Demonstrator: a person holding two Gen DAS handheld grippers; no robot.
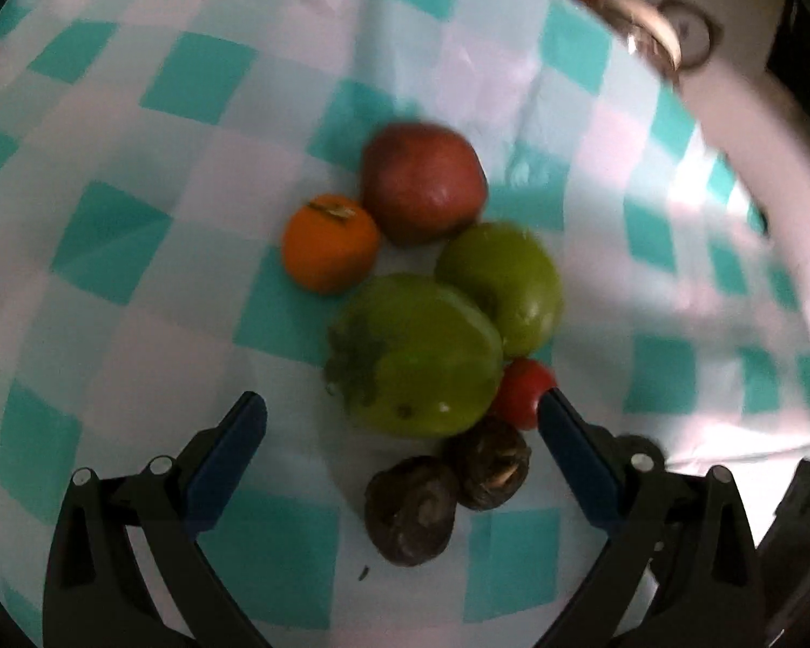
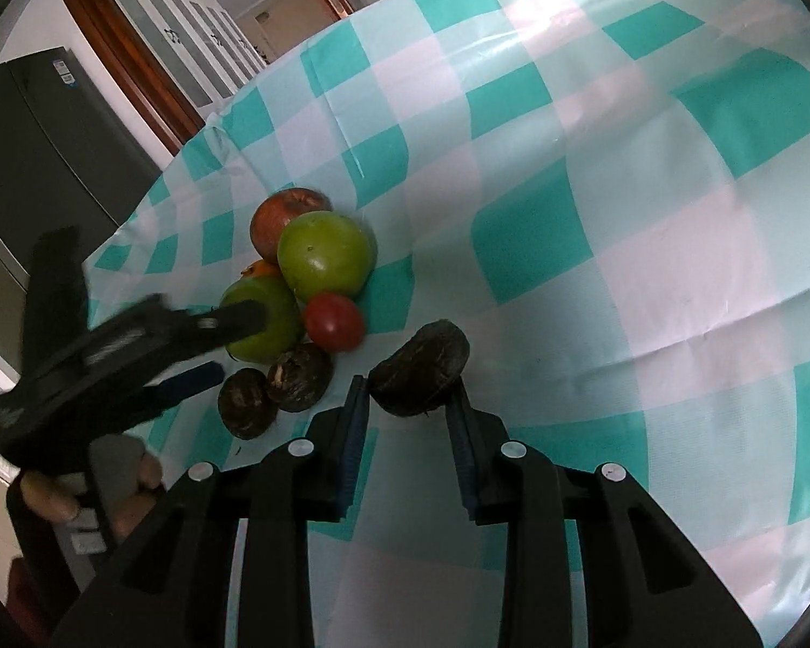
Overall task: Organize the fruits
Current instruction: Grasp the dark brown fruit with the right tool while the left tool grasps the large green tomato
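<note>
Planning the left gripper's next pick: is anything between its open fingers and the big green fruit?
Nothing visible blocks it. The left gripper is open, with the big green fruit just ahead. Two dark brown fruits lie between its fingers, nearer than it.

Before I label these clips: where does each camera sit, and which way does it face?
Left wrist: on the left tool, looking down past its open fingers at the fruit pile on the checked cloth.
Right wrist: on the right tool, shut on a dark brown fruit; it faces across the table, catching the left tool and a hand.
Shared: the pile, including the small red fruit.
</note>
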